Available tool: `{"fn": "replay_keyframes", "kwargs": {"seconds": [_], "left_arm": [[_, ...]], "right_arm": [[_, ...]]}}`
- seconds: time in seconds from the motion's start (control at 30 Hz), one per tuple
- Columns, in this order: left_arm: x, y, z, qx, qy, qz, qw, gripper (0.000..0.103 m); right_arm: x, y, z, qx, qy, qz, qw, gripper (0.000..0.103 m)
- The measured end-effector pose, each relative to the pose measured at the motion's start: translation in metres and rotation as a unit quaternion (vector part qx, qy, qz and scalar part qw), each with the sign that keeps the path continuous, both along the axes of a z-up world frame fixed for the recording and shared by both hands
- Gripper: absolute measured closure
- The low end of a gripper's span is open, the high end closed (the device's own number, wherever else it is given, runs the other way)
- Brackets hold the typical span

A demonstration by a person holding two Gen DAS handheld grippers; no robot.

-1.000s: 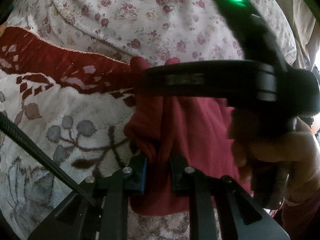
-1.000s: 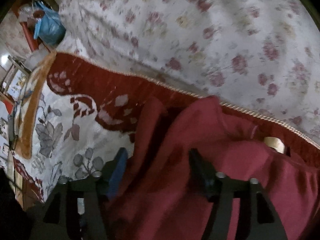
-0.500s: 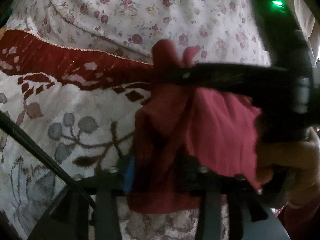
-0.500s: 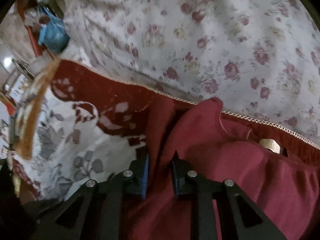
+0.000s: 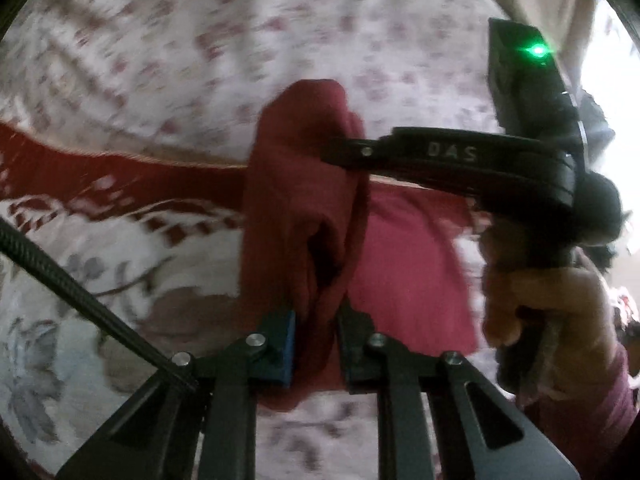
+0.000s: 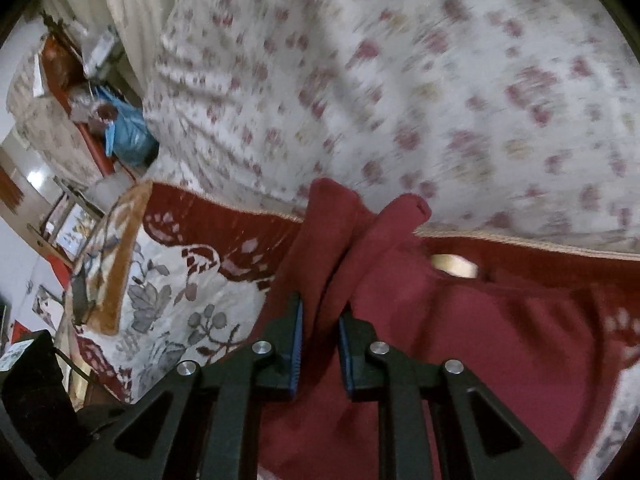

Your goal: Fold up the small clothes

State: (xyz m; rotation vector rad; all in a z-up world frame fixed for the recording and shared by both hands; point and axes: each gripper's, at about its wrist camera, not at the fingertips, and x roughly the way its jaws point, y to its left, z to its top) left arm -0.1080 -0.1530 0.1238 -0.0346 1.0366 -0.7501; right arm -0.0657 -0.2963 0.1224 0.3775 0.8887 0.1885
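**Red Cloth Goes Up**

Now that both grippers have pinched the dark red soft cloth, its edge has come up off the flowery white and red blanket, so a fold can start. A moment ago it lay lower and flatter. The left gripper, low in the middle of its picture, has its jaws nearly closed on a bunch of cloth. The right gripper is squeezed on another bunch, reaching in from the right in the left view, held by a hand.

"DAS" on right gripper.
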Motion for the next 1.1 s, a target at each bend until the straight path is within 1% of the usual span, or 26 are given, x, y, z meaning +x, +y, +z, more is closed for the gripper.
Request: {"fn": "replay_keyframes", "kwargs": {"seconds": [0.03,0.1,0.17,0.23,0.3,0.4,0.47,0.57,0.73,0.77,0.8,0.83,0.87,0.9,0.93,0.97,1.0,1.03,1.1], "left_arm": [[-0.008,-0.016,0.007,-0.004,-0.003,-0.017,0.9998,0.087],[-0.017,-0.039,0.015,0.0,-0.011,-0.038,0.9992,0.087],[-0.028,-0.069,0.021,0.008,-0.02,-0.061,0.9979,0.087],[-0.036,-0.095,0.021,0.014,-0.022,-0.082,0.9963,0.087],[-0.045,-0.119,0.014,0.022,-0.02,-0.097,0.9948,0.087],[-0.051,-0.142,-0.001,0.037,-0.01,-0.11,0.9932,0.088],[-0.056,-0.155,-0.012,0.048,-0.005,-0.115,0.9922,0.088],[-0.055,-0.169,-0.027,0.055,0.013,-0.116,0.9916,0.088],[-0.057,-0.173,-0.045,0.058,0.039,-0.118,0.9906,0.087],[-0.058,-0.17,-0.046,0.057,0.041,-0.123,0.9899,0.084],[-0.058,-0.167,-0.045,0.056,0.042,-0.128,0.9893,0.082],[-0.059,-0.159,-0.04,0.051,0.044,-0.134,0.9887,0.076],[-0.059,-0.151,-0.035,0.049,0.043,-0.136,0.9885,0.068],[-0.059,-0.138,-0.028,0.047,0.033,-0.134,0.9894,0.063],[-0.059,-0.125,-0.02,0.045,0.017,-0.129,0.9906,0.055],[-0.06,-0.115,-0.013,0.042,0.001,-0.124,0.9914,0.045],[-0.06,-0.102,-0.007,0.042,-0.017,-0.117,0.9921,0.042],[-0.057,-0.088,-0.001,0.048,-0.04,-0.102,0.9928,0.04],[-0.05,-0.073,0.0,0.062,-0.058,-0.081,0.9931,0.04]], "right_arm": [[-0.007,-0.009,0.006,-0.002,-0.004,-0.004,1.0,0.086],[-0.025,-0.034,0.019,-0.008,-0.012,-0.019,1.0,0.086],[-0.04,-0.057,0.025,-0.015,-0.013,-0.034,0.999,0.086],[-0.055,-0.08,0.025,-0.018,-0.011,-0.049,0.999,0.086],[-0.07,-0.106,0.016,-0.014,-0.002,-0.069,0.998,0.087],[-0.083,-0.135,-0.003,0.006,0.012,-0.092,0.996,0.087],[-0.088,-0.147,-0.017,0.01,0.023,-0.101,0.995,0.087],[-0.088,-0.159,-0.038,0.012,0.041,-0.113,0.993,0.087],[-0.086,-0.162,-0.064,-0.007,0.072,-0.124,0.99,0.087],[-0.087,-0.162,-0.066,-0.007,0.074,-0.126,0.989,0.087],[-0.088,-0.163,-0.067,-0.002,0.074,-0.129,0.989,0.084],[-0.092,-0.165,-0.066,0.011,0.072,-0.135,0.988,0.082],[-0.096,-0.167,-0.064,0.021,0.072,-0.143,0.987,0.076],[-0.103,-0.169,-0.059,0.032,0.069,-0.153,0.985,0.067],[-0.113,-0.168,-0.051,0.041,0.06,-0.154,0.985,0.062],[-0.12,-0.166,-0.046,0.045,0.053,-0.152,0.986,0.054],[-0.129,-0.162,-0.038,0.05,0.043,-0.147,0.987,0.046],[-0.141,-0.156,-0.03,0.055,0.032,-0.141,0.988,0.042],[-0.155,-0.143,-0.02,0.065,0.017,-0.127,0.99,0.03]]}}
